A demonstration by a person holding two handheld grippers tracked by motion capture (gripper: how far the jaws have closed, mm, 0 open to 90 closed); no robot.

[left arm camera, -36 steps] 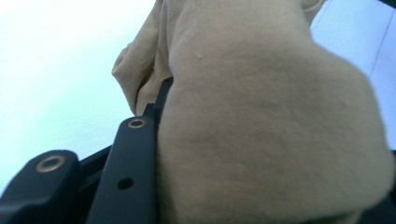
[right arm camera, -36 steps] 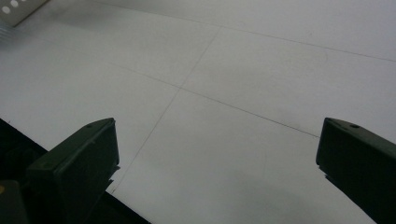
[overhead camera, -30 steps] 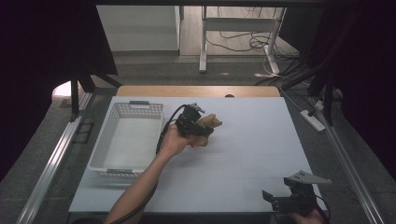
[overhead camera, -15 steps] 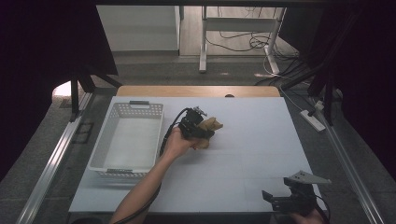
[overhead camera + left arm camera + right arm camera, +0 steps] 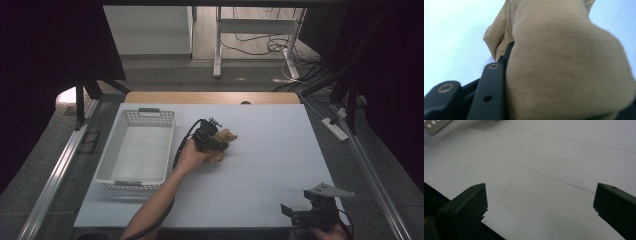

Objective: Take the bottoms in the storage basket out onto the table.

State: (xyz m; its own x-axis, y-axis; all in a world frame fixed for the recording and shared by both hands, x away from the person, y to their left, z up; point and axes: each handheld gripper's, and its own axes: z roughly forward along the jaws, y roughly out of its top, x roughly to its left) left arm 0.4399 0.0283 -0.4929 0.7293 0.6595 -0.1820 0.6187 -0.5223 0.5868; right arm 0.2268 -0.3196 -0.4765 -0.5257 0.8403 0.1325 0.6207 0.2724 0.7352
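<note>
Tan cloth, bunched into a soft lump, sits between the jaws of the left gripper, near the middle of the white desk and to the right of a white basket. Compared with a second ago, the person's left hand has sunk toward the desk, and the jaws have just been opening a little, though the left gripper view shows a black jaw against the fabric, so the hold looks loosened rather than let go. That suggests the cloth is being set down here. At the desk's near right corner, the right gripper rests with its jaws wide apart and holding nothing.
</note>
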